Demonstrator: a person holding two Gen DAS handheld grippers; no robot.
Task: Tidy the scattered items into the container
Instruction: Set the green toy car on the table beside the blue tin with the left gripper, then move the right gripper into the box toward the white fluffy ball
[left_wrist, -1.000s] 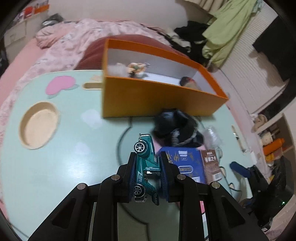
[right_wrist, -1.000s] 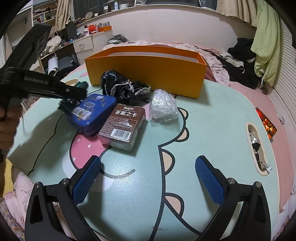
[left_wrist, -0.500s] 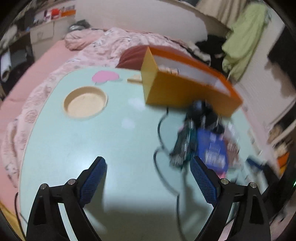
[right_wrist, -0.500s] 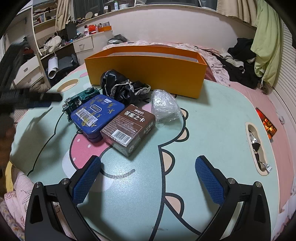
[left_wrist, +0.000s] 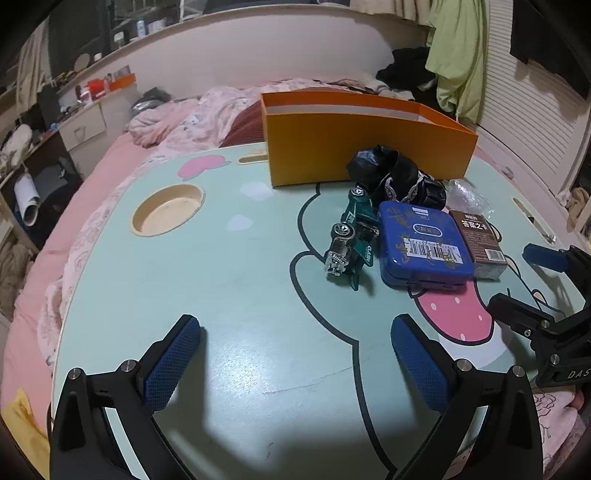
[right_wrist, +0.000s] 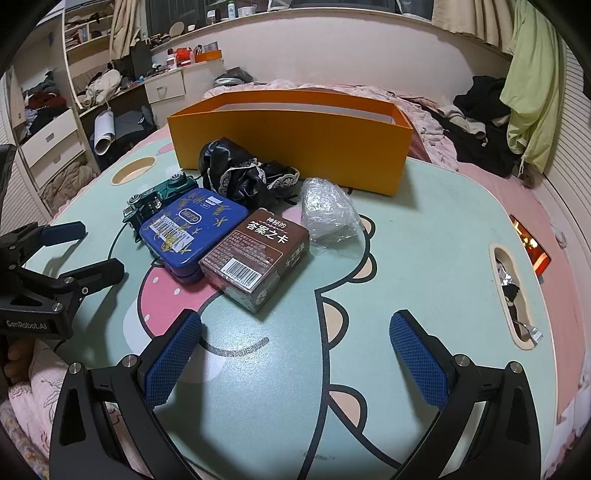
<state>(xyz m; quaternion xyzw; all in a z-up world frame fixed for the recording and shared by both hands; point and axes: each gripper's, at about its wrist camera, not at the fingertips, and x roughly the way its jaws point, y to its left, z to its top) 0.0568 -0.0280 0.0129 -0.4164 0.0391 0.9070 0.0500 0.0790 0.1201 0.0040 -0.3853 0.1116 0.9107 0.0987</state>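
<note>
crinkly, perhaps plastic, wrapped lump (right_wrist: 328, 210)

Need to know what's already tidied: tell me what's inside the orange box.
From both wrist views only the orange box front wall and a strip of its white inner back wall show. The floor and any contents are hidden behind the front wall, so I cannot tell.

You had a mint cartoon-print bench (left_wrist: 236, 295) on a bed with a pink quilt (left_wrist: 173, 118). A light green garment (right_wrist: 532, 96) hung at right, black clothes (right_wrist: 480, 107) heaped beneath, white drawers (right_wrist: 166, 86) at left.
</note>
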